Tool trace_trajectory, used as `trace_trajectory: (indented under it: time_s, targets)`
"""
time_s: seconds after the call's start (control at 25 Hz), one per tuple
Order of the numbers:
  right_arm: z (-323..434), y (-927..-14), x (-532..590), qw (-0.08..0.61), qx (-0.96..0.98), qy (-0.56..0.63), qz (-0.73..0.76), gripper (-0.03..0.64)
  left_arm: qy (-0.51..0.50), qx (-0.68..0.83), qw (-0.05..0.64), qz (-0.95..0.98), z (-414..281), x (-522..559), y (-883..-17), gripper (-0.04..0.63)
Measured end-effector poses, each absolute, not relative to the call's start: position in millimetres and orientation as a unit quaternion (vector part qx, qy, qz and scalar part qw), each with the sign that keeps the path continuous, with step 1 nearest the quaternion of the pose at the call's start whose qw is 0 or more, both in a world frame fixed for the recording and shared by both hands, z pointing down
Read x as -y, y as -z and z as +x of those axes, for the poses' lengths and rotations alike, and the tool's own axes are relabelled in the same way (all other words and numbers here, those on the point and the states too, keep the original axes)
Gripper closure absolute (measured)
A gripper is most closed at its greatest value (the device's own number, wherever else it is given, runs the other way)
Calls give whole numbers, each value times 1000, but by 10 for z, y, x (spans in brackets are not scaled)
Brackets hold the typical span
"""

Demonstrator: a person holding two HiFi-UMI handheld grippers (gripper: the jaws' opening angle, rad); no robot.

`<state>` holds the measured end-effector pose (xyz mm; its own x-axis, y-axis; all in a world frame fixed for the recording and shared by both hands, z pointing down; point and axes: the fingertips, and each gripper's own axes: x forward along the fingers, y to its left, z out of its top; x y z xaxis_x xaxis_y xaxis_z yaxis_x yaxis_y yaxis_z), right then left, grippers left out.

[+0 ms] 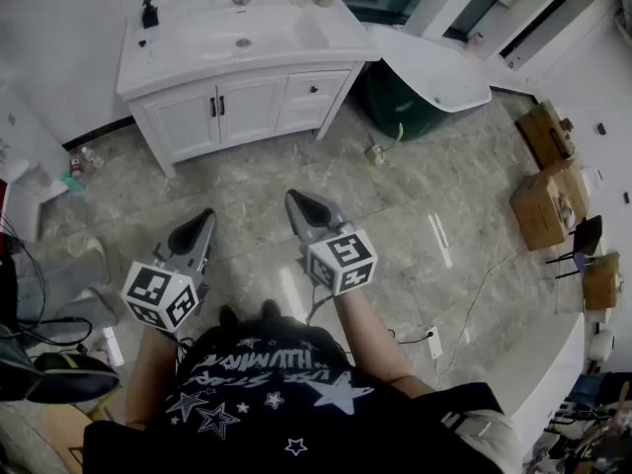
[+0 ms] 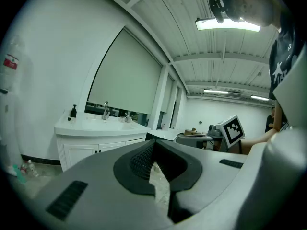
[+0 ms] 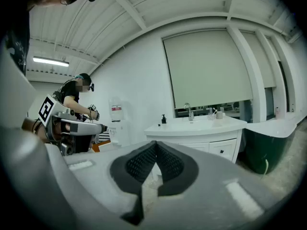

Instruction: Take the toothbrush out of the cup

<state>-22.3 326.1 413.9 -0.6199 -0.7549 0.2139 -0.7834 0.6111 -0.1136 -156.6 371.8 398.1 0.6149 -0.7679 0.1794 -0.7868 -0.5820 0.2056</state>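
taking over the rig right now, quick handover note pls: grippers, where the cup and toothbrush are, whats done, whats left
Left gripper: shut, empty, held over the floor.
Right gripper: shut, empty, beside the left one.
Cup: at the back of the vanity top, to the right of the faucet. Something thin pokes out of it, likely the toothbrush, but it is too small to be sure.
Done: nothing yet; both grippers are well short of the vanity.
Left: walk up, open one gripper, take the toothbrush and lift it out of the cup.

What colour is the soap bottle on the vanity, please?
Black; the soap bottle shows best in head view.
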Motion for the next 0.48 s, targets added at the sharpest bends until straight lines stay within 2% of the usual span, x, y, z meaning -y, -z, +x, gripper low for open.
trace_trajectory:
  time_s: [0.48]
  targets:
    - [-17,-4209,-3257,67,891,-102,438,618,-44,430,141,891,-1358,-3740,-4040,586]
